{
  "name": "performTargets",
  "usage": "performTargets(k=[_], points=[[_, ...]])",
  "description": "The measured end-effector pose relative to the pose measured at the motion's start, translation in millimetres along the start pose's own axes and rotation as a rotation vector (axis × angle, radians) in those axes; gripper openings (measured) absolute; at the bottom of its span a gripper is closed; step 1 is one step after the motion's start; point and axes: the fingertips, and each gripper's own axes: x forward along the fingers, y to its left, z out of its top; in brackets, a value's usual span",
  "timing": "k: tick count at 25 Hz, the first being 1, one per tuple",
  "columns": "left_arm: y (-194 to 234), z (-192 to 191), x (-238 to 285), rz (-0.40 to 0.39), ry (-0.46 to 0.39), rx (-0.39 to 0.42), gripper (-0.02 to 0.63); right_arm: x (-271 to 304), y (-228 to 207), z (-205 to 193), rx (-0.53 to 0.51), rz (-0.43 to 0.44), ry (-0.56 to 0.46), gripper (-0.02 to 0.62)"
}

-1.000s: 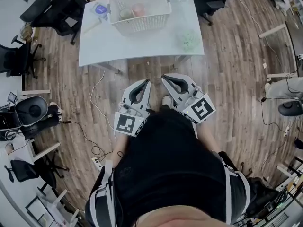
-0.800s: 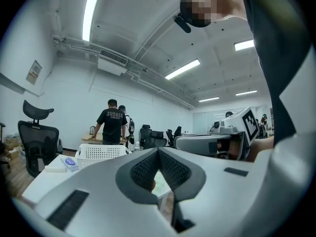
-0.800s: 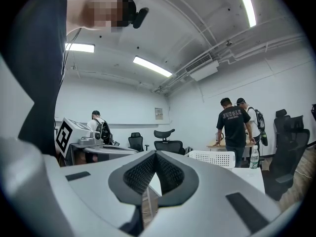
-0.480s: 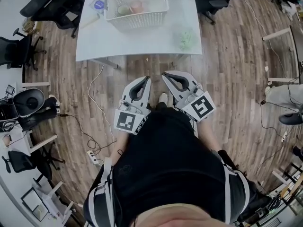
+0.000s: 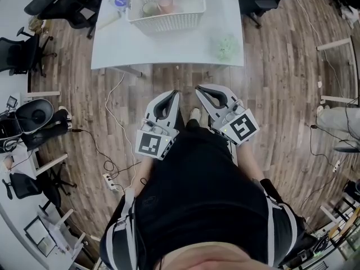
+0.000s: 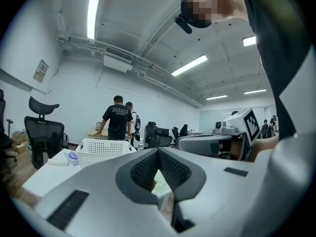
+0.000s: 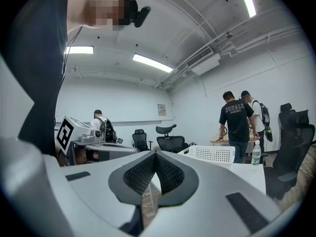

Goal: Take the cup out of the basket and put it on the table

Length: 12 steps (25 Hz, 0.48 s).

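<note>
White perforated plastic basket [image 5: 169,21], smooth matt table [image 5: 169,48], wood-plank floor [image 5: 281,94].

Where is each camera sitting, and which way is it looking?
Head view: on the person's head, looking steeply down at the table, the basket, the left gripper, the right gripper and the person's black shirt.
Left gripper view: on the left gripper, looking forward over its closed jaws at the table; the right gripper shows on the right.
Right gripper view: on the right gripper, looking forward over its closed jaws; the left gripper shows on the left.
Shared: both gripper views see the basket.
</note>
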Motion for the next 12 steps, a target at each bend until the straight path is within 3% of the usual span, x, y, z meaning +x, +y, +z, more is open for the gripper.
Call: performTargets(k=[12], points=[[48.2, 13.9, 14.6, -0.043, -0.018, 0.016, 0.018, 43.9, -12.6, 13.8, -0.034, -0.045, -0.006, 0.018]])
